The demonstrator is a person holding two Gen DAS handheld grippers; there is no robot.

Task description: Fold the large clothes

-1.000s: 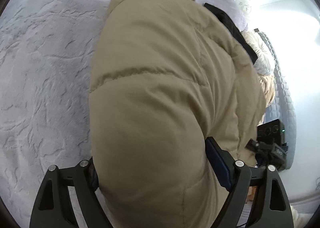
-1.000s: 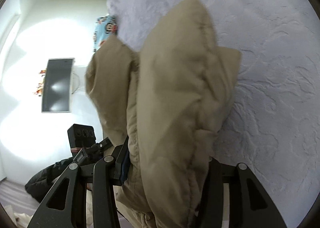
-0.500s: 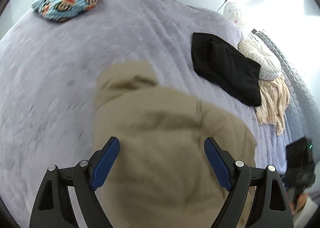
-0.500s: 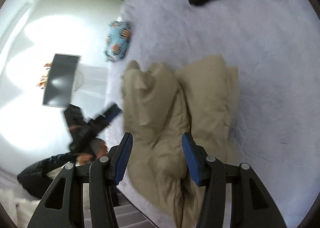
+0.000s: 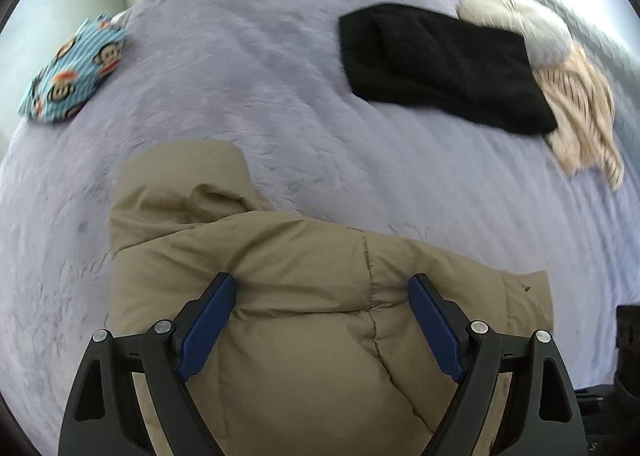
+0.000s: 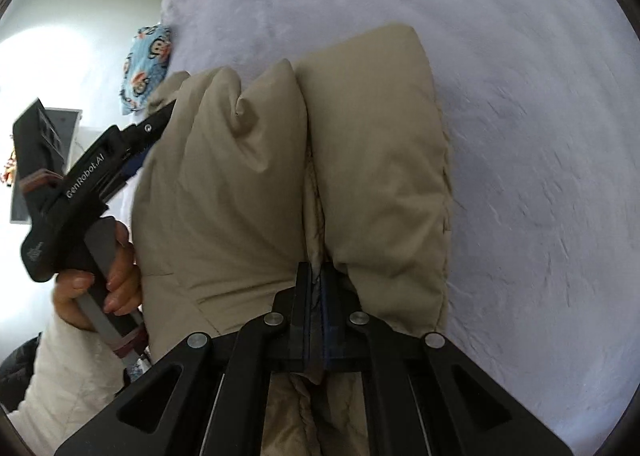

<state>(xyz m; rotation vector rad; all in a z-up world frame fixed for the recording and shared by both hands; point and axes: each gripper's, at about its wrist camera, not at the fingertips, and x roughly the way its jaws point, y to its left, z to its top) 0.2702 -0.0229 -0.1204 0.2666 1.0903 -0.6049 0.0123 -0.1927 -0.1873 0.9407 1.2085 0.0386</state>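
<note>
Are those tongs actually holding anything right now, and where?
The right tongs pinch the tan puffer jacket at a thin seam between two padded folds. The left tongs are open over it, holding nothing.

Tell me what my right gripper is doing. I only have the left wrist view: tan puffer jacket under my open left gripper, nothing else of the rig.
Observer: The right gripper is shut on a thin fold of the tan jacket, pinched in the seam between two puffy sections.
Operator: And my left gripper from that side?
Observer: The left gripper sits at the jacket's left edge, its tip against the fabric; from there I cannot tell if it is open.
Operator: Anything else over there that I am missing?
Observer: Your hand on the left handle, and a dark screen on the white wall behind it.
</note>
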